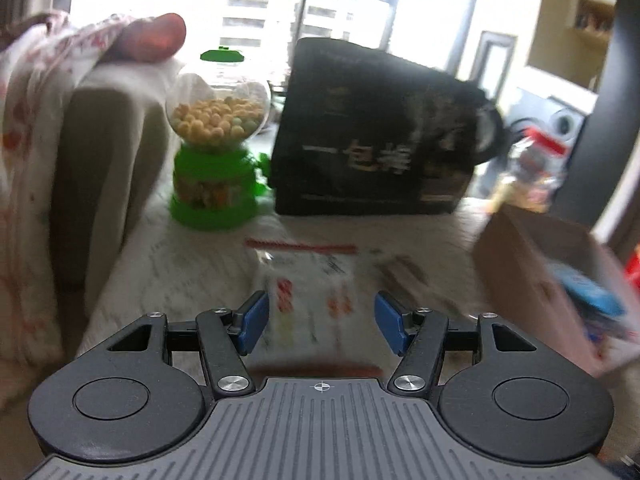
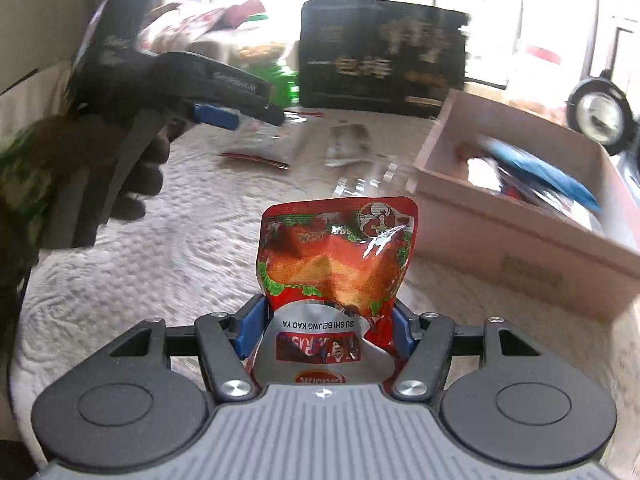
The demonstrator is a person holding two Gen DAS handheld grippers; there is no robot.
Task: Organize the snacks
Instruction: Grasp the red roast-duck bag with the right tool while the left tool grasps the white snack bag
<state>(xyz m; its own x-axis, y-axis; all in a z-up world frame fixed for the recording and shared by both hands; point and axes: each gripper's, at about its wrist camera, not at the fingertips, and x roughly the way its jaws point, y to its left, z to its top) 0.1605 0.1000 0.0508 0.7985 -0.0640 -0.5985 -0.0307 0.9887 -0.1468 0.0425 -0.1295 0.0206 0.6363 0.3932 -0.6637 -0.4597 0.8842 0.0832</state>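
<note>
My right gripper (image 2: pixel 326 328) is shut on a red roast-duck snack packet (image 2: pixel 336 256) and holds it above the white quilted surface, left of the pink box (image 2: pixel 516 236). My left gripper (image 1: pixel 322 322) is open and empty, hovering over a clear snack bag with red edges (image 1: pixel 306 280) lying flat. The left gripper also shows in the right wrist view (image 2: pixel 240 118), above the same clear bag (image 2: pixel 260 148). The pink box (image 1: pixel 532 276) holds a blue packet (image 1: pixel 588 296) and other snacks.
A green candy dispenser (image 1: pixel 216 140) and a large black box with white lettering (image 1: pixel 372 140) stand at the back. Another clear wrapper (image 1: pixel 404 272) lies right of the bag. A draped cushion (image 1: pixel 92 152) stands at the left. A clear red-topped bag (image 1: pixel 532 172) sits beyond the box.
</note>
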